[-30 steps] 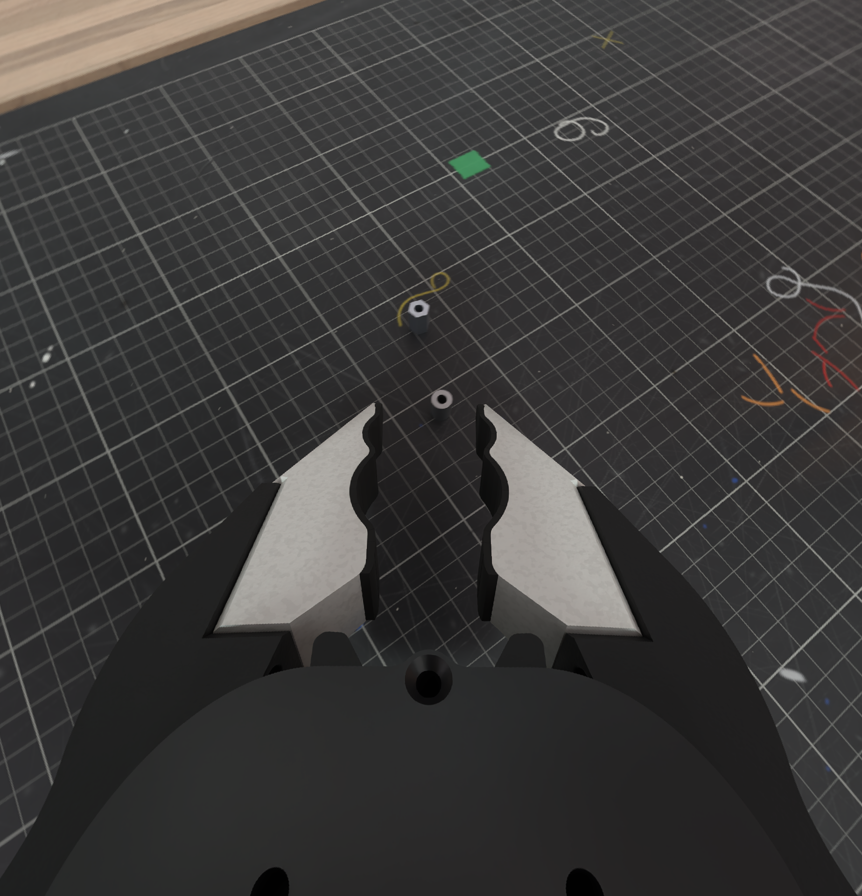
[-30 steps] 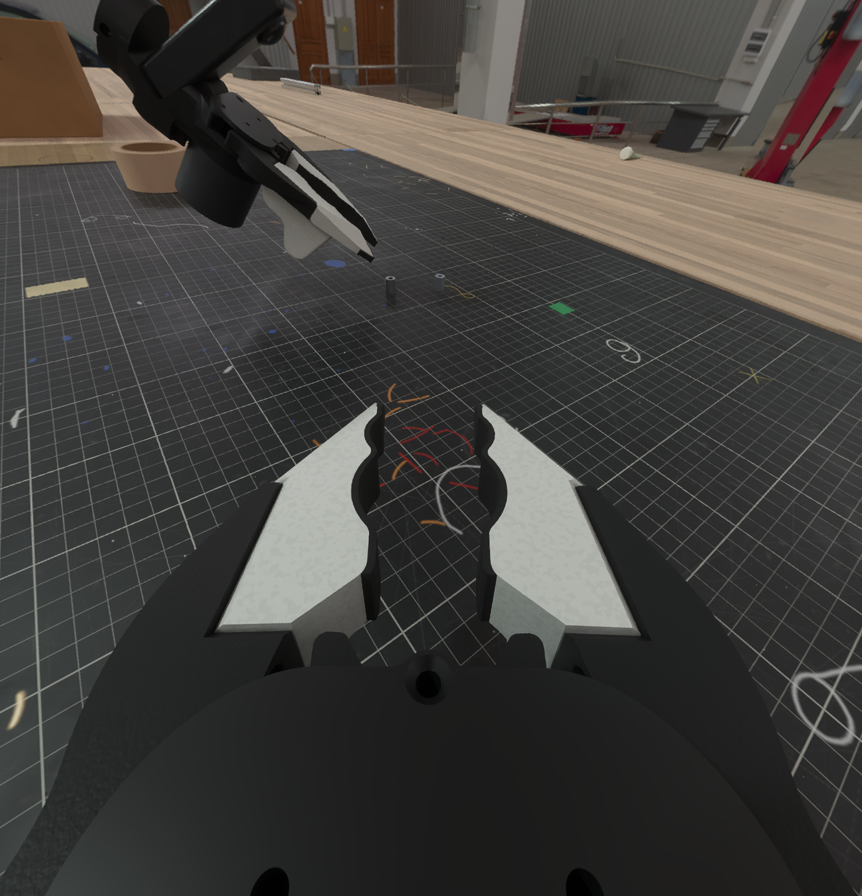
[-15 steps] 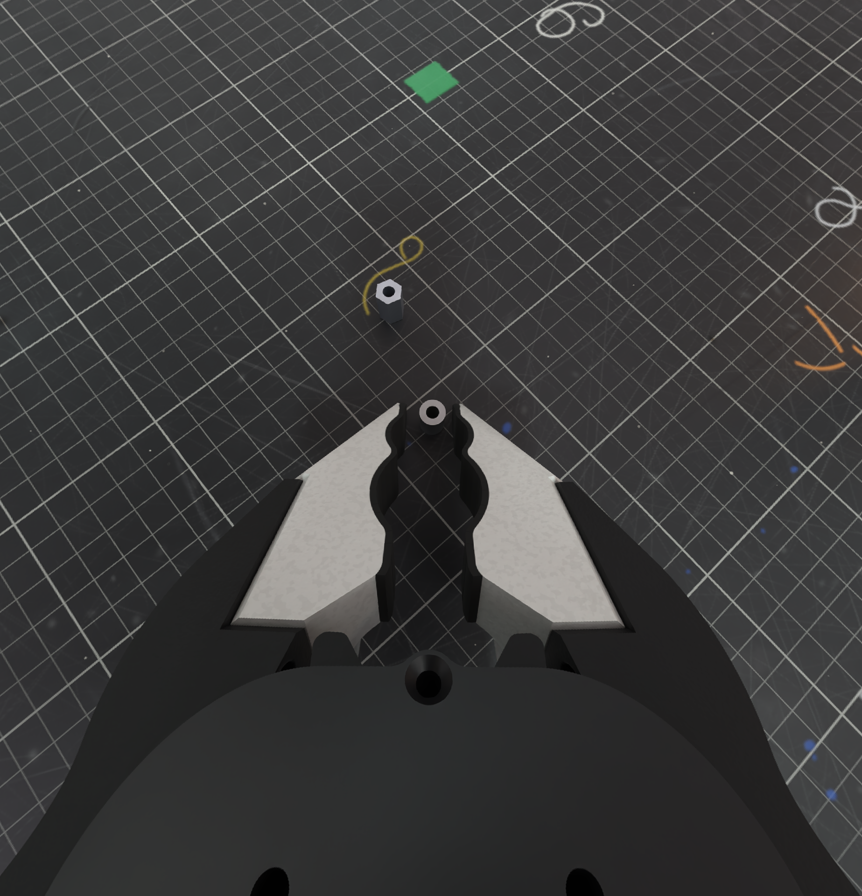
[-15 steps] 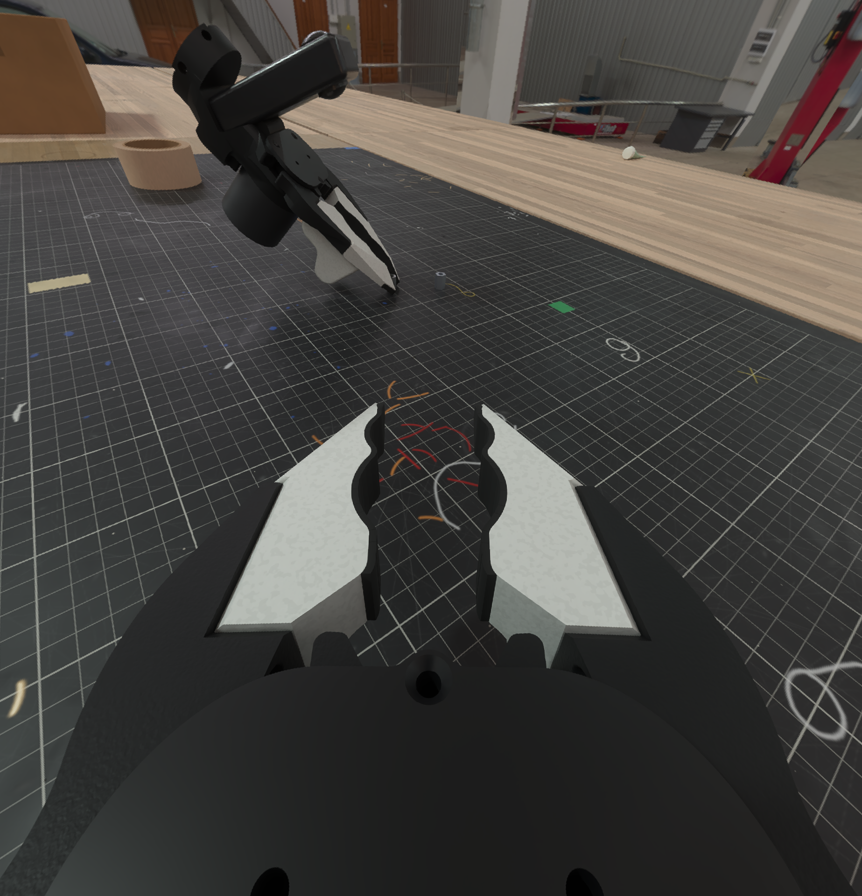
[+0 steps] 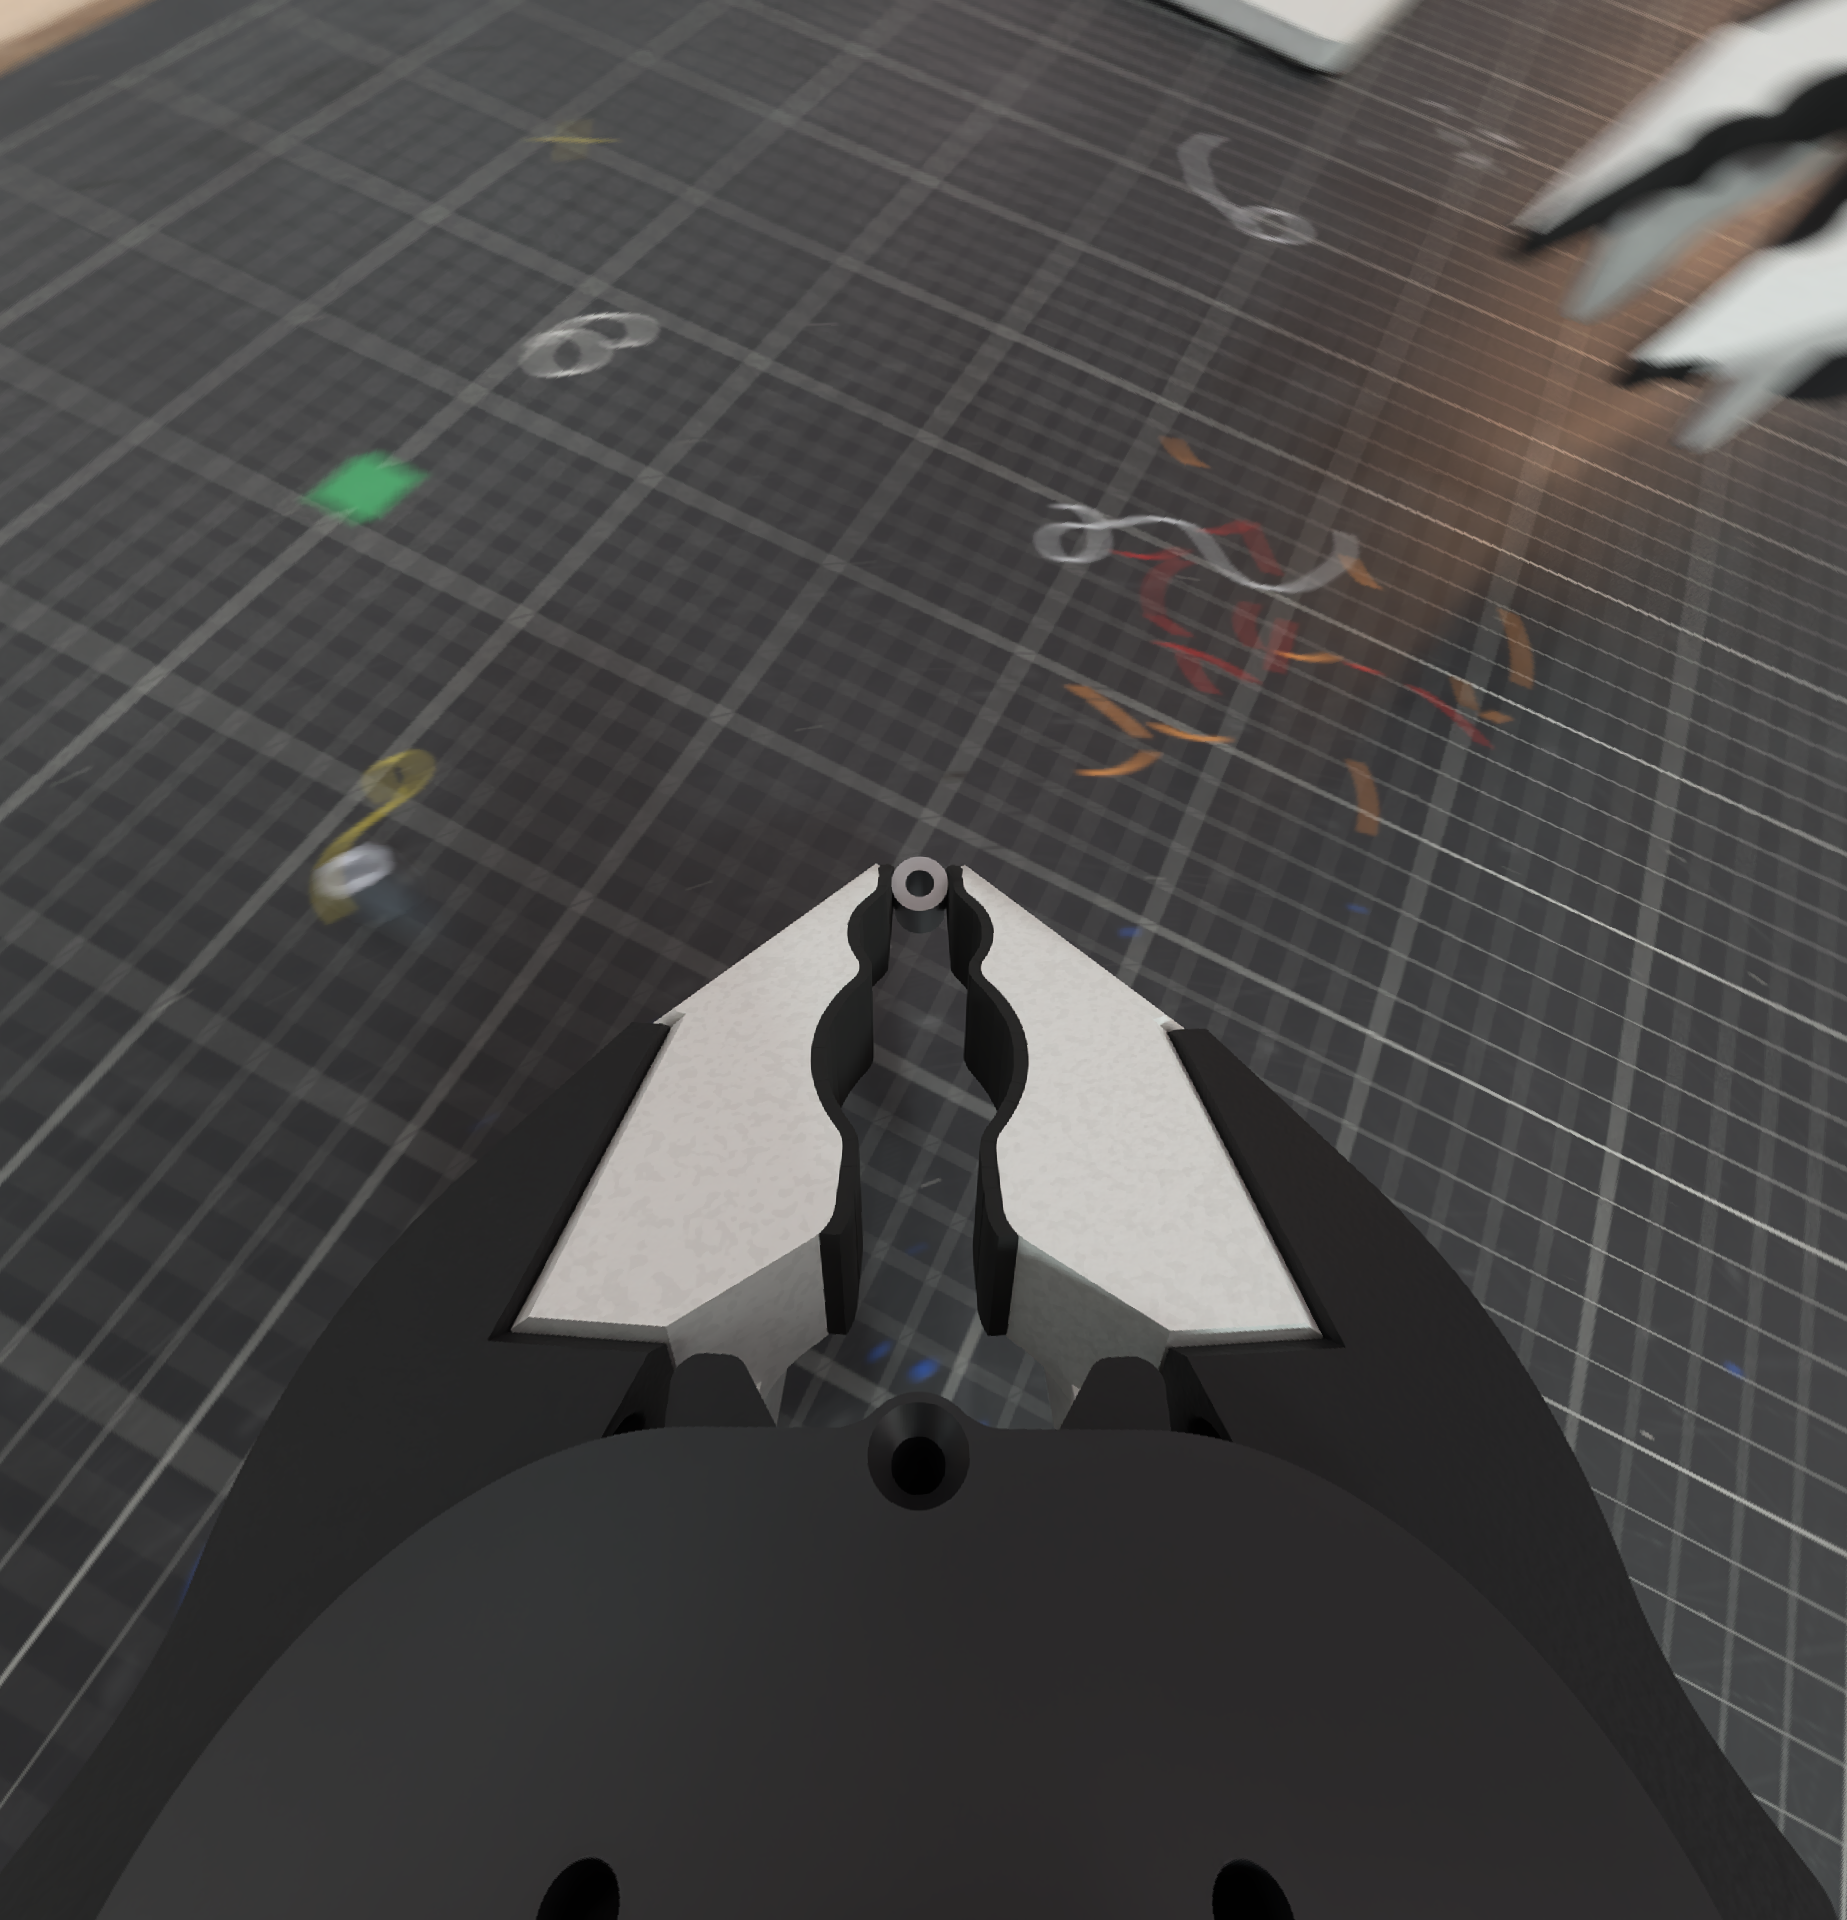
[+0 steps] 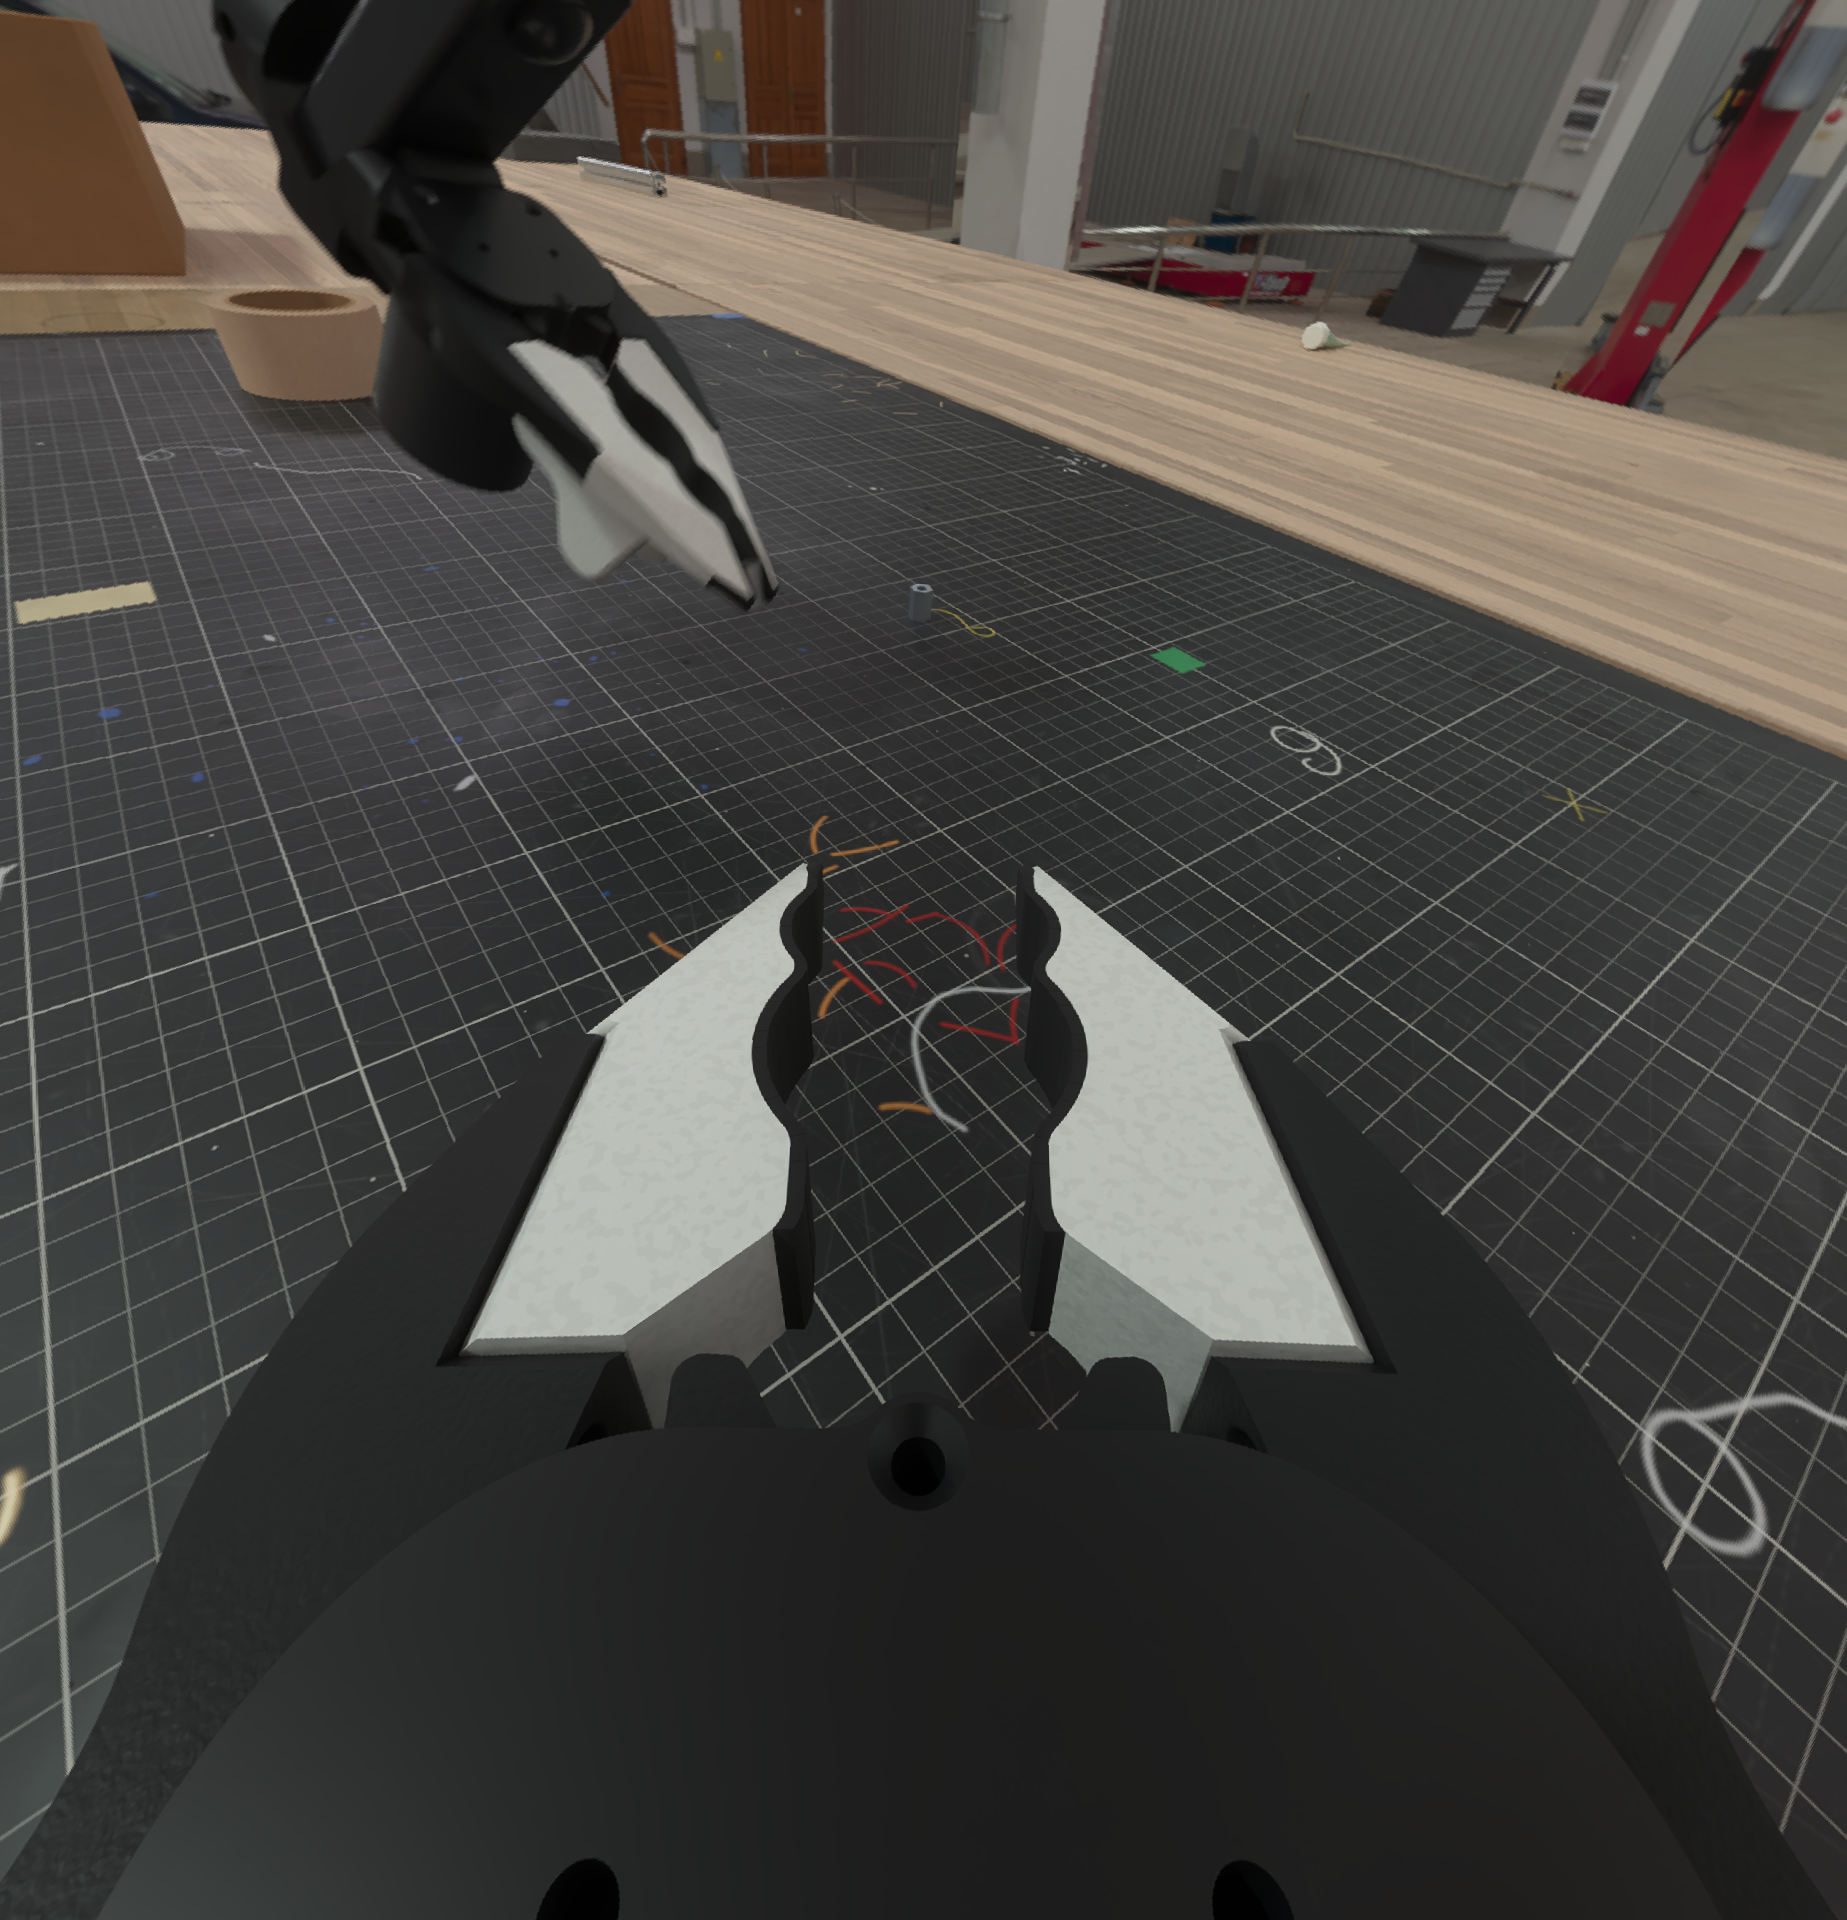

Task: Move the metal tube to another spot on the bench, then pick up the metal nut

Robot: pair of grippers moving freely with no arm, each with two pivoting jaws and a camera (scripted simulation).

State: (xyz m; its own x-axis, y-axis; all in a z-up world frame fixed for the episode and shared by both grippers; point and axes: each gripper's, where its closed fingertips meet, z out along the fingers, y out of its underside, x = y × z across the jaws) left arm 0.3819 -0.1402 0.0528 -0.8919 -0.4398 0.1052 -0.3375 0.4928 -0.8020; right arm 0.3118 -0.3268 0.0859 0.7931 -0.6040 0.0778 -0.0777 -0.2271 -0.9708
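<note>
My left gripper (image 5: 920, 896) is shut on the small metal tube (image 5: 919, 886), pinched upright between its fingertips and held above the dark cutting mat (image 5: 483, 1039). In the right wrist view the left gripper (image 6: 747, 592) hangs tilted above the mat, and the tube is too small to make out there. The metal nut (image 5: 353, 875) stands on the mat to the left, blurred, next to a yellow squiggle; it also shows in the right wrist view (image 6: 920, 601). My right gripper (image 6: 921, 904) is open and empty, low over red and orange scribbles; it also shows in the left wrist view (image 5: 1584, 234).
A green square (image 6: 1175, 661) lies on the mat right of the nut. A tan ring (image 6: 293, 343) and a brown box (image 6: 57, 145) stand at the far left. The wooden bench (image 6: 1314, 447) runs beyond the mat's far edge.
The left gripper closed on the tube, lifted it off the mat and swung to the right; the nut now lies to its left. The right gripper stayed put.
</note>
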